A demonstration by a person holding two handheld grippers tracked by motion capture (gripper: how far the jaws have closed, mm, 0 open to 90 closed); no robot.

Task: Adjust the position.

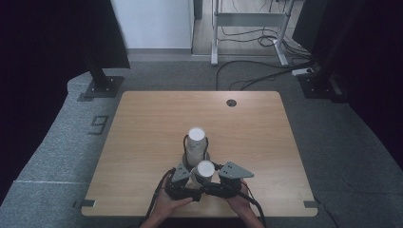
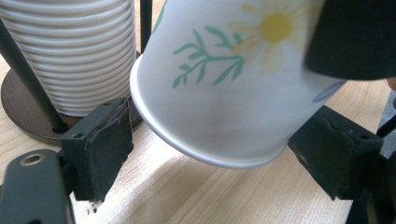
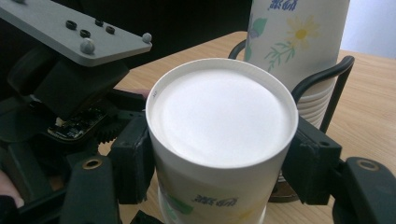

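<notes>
Single white paper cup with printed yellow daisy and green sprigs [image 1: 205, 171], lower centre of the high view, held off the pale wood-grain bench [image 1: 142, 133] between two hand-held tools. Right gripper [image 3: 219, 158] clamped on the cup wall a little below the rolled rim, one black pad pressed to each side in the right gripper view, open mouth facing the camera at frame centre. Left gripper [image 2: 219, 154] spread apart, its worn black pads standing either side of the cup's base with a visible gap on both sides in the left gripper view; cup tilted there, base rim at lower centre, clear of the bench. Just behind, at centre of the high view and upper left of the left gripper view, tall nested stack of matching paper cups [image 1: 196, 145] seated upright in a dark round-based holder with thin black wire uprights [image 2: 28, 93]. Handling, as judged: very light, thin-walled, easily dented or ovalled under a hard squeeze, so a gentle closing force advised; smooth coated paper likely somewhat slippery against the pads. Stiffest zones the rolled rim and the seamed base ring; mid-wall the softest. Best hold probably across the wall just under the rim, as at present, or around the base ring where the open pads now wait. Taper narrowing toward the base, hence some risk of a loosely pinched cup slipping upward out of the pads.
</notes>
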